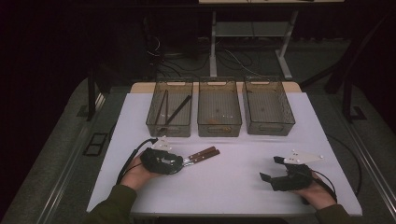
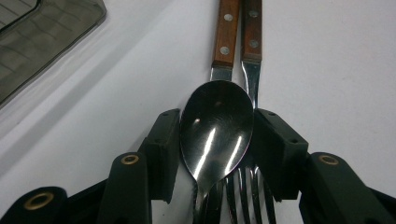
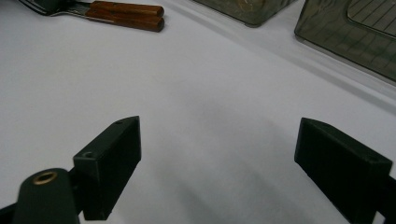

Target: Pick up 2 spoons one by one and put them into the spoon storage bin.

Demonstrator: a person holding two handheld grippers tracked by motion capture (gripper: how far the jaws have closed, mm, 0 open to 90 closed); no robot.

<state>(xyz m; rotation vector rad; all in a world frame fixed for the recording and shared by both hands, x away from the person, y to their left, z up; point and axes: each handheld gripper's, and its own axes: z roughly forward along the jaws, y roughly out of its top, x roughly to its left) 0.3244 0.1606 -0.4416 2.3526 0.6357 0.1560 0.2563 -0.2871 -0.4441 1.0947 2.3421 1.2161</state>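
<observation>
A steel spoon and a fork, both with brown wooden handles, lie side by side on the white table. My left gripper lies low over their metal ends. In the left gripper view the left gripper has its two pads against either edge of the spoon's bowl, with the fork's tines beside and under the bowl. My right gripper rests near the front right of the table. In its own view the right gripper stands open over bare table.
Three smoky clear bins stand in a row at the back: the left bin holds long dark sticks, then the middle bin and the right bin. The wooden handles show far off in the right gripper view.
</observation>
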